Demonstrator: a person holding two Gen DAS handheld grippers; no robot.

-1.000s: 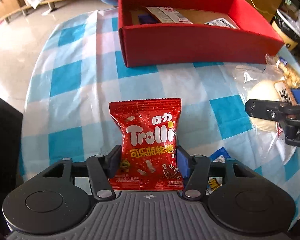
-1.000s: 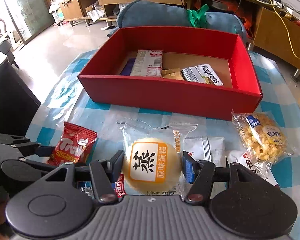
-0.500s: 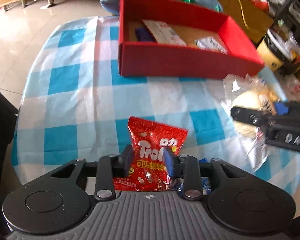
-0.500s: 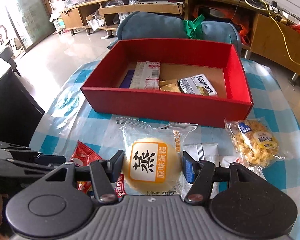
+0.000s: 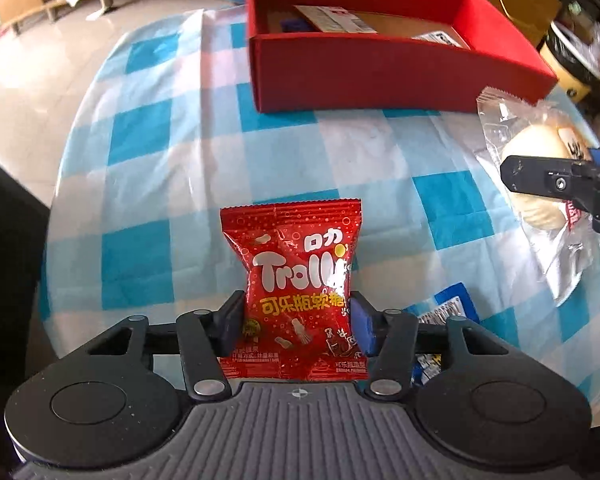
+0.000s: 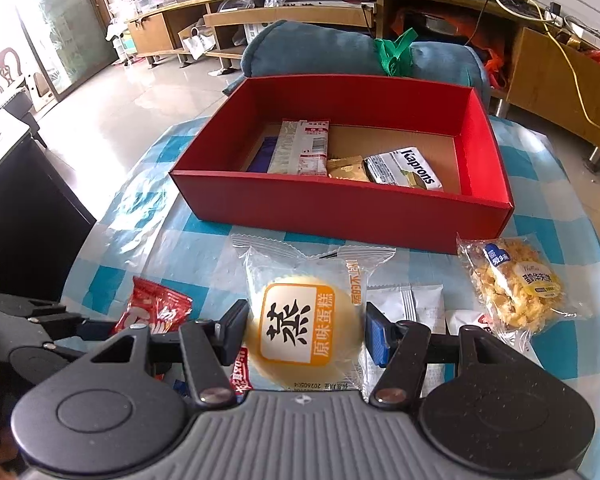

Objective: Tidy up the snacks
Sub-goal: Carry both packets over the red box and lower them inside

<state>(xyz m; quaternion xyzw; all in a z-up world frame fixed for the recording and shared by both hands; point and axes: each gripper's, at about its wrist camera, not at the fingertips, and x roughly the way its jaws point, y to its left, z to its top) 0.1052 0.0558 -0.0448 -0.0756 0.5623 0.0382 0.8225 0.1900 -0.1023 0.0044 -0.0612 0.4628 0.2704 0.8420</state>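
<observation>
The left gripper [image 5: 296,326] pinches the red gummy bag [image 5: 296,280] by its lower half, its jaws having just eased a little wider around it, while the right gripper [image 6: 304,330] pinches the wrapped cake [image 6: 302,322]; both snacks sit on the near side of the red box [image 6: 340,208], apart from its front wall. To do this step well, I judge each should lift clear of that wall before going over the box. The left grip looks light, so firm it up first, then lower each snack into the bare floor beside the packets [image 6: 304,148] inside.
</observation>
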